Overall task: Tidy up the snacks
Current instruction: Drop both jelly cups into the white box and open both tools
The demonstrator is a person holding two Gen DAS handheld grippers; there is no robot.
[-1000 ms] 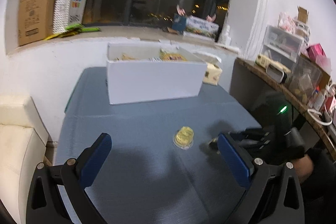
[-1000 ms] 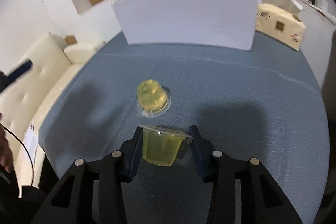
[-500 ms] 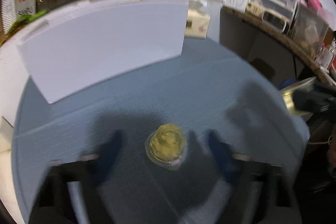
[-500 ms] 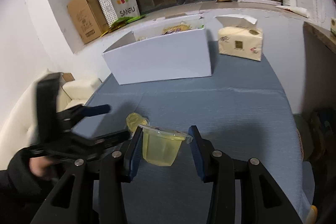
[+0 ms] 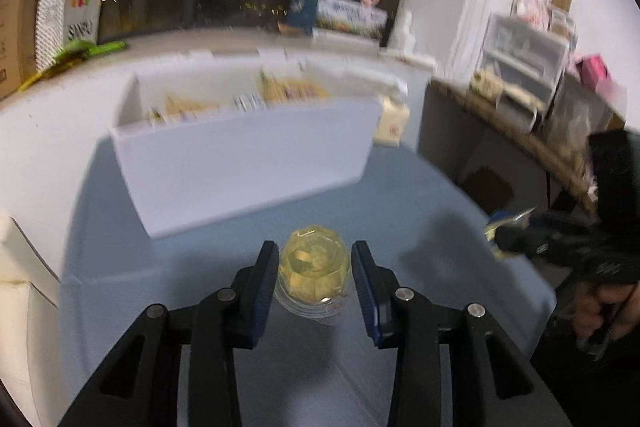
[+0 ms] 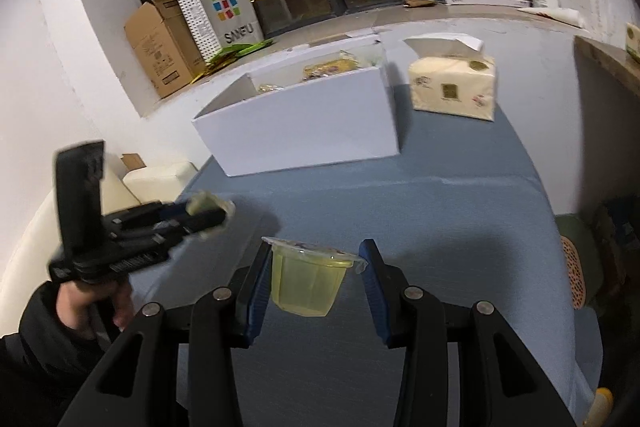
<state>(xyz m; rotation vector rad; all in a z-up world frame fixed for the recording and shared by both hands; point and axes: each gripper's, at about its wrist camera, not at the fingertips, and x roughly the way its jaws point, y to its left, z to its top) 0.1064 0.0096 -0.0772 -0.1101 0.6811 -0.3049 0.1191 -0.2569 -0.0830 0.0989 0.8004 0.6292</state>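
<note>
Both claws carried a jelly cup over the blue cloth-covered bench (image 6: pixel 460 219). The right claw (image 6: pixel 314 277) pinched an upright jelly cup (image 6: pixel 306 281), its blue pads bearing against the tapered wall just under the foil-lid rim, with the cup clear of the cloth. The left claw (image 5: pixel 314 281) was closing on the second jelly cup (image 5: pixel 312 277), which sat inverted between the pads, base up and rim downward; in the right wrist view it appeared to be lifted off the bench, though blur made that uncertain, and I could not tell for certain whether both pads already pressed it. Handling judgement: these cups are light, thin-walled translucent plastic with faceted sides, filled with soft yellow gel; the wall will flex and the smooth taper could let a cup slide downward out of the pads, so I would grip high, just below the flared rim, with modest force to avoid bursting the peel lid. The white box (image 6: pixel 304 131), stiff card with smooth matte walls, stood at the far side of the bench and already held wrapped snacks. A soft-pack of tissues (image 6: pixel 452 87) lay just beside it.
</note>
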